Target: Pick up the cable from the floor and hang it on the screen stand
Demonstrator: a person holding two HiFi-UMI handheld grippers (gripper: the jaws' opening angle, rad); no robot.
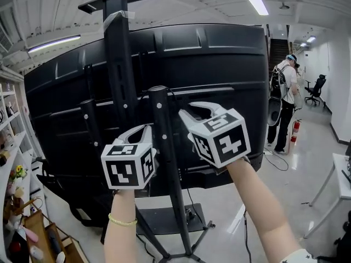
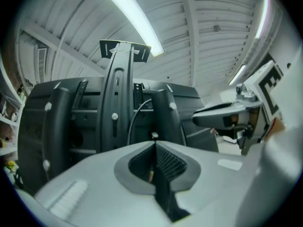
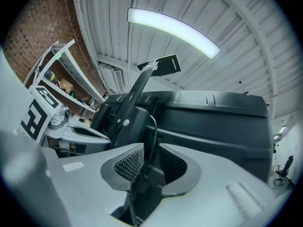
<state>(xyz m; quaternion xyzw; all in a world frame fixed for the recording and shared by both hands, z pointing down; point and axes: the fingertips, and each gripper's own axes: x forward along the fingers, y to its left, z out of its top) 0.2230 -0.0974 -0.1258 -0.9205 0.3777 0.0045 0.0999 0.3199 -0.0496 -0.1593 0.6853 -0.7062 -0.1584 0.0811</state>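
Cable point(image 3: 153, 126) off floor, up at top of screen stand point(image 1: 164, 147) post, just ahead of both tongs. Right tongs point(image 1: 185, 114) narrowly apart, cable running through gap, not pinched as far as I see. Left tongs point(image 1: 147, 128) pressed together beside post; whether strand caught at tip, can't tell. Pickup looks done. Hang seems underway: loop needs settling on post, then release.

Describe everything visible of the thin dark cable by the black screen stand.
The thin dark cable looks like smooth rubbery cord. It curves over near the top of the black metal stand post, then drops through the gap of the open right tool. Whether the tool touches it is unclear; its ends are hidden.
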